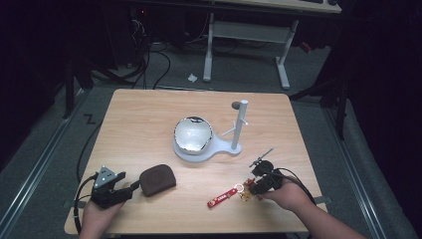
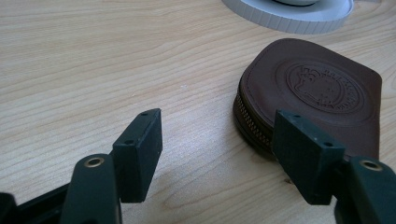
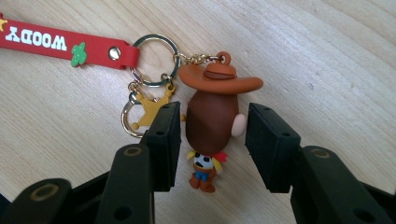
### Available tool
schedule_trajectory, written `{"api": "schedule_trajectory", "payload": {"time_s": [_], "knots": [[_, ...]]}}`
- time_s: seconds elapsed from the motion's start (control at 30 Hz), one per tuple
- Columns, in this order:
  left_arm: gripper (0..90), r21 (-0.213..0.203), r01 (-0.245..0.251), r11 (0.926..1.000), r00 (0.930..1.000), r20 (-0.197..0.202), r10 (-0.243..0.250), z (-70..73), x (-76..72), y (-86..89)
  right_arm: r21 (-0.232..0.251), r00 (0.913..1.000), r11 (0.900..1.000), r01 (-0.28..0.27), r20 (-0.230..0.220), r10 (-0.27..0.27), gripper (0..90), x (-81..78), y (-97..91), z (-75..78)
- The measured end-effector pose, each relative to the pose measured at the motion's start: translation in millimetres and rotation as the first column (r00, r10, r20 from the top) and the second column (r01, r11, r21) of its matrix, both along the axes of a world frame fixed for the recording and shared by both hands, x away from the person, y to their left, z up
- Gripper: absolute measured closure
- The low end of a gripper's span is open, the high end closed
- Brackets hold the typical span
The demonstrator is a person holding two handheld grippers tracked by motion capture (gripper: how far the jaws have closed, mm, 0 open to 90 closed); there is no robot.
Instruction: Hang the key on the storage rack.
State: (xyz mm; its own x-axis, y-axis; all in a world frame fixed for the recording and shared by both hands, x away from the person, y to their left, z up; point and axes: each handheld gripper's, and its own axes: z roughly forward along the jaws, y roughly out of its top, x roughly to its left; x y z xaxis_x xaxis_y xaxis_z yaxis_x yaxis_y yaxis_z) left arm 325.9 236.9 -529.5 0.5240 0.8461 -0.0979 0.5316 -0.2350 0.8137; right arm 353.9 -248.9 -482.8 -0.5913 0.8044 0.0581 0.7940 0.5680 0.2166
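Item: keychain (image 1: 234, 192), lying flat on the counter (image 1: 144, 124) near its front edge, right of centre. It comprised a small cowboy figure (image 3: 212, 121) in a brown hat, a gold star charm (image 3: 150, 108), a metal ring (image 3: 155, 59) and a red strap (image 3: 60, 44) lettered WOODY. The figure looked like soft moulded rubber, light and slightly grippy; the strap appeared limp, so the chained parts would likely dangle and swing if lifted. Best hold, by judgement: across the figure's head or body, not the thin ring or chain. The right gripper (image 3: 212, 140) stood with its fingers (image 3: 163, 140) apart, one at each side of the figure's head, not yet pressing it. Further left, a brown zipped pouch (image 2: 317, 93) with an embossed crest lay on the counter; the left gripper (image 2: 219, 154) sat beside it, fingers spread wide and holding nothing. Behind, mid-counter, a white stand (image 1: 234, 144) carried a shiny bowl (image 1: 193, 133) and an upright post.
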Motion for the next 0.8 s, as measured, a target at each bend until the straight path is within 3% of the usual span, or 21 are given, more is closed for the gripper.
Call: {"api": "schedule_trajectory", "payload": {"time_s": [0.43,0.8], "knots": [[34.1,0.002,0.002,1.0,1.0,0.004,-0.002,0.7,-1.0,-0.2,-0.032,0.9994,0.9995,-0.003,-0.036,0.002,64.2,3.9,9.0,-7.3],[34.5,0.002,0.002,1.0,1.0,0.005,-0.002,0.9,-1.5,-0.8,-0.041,0.9992,0.9986,-0.035,-0.021,0.034,66.0,4.6,8.7,-7.1]]}}
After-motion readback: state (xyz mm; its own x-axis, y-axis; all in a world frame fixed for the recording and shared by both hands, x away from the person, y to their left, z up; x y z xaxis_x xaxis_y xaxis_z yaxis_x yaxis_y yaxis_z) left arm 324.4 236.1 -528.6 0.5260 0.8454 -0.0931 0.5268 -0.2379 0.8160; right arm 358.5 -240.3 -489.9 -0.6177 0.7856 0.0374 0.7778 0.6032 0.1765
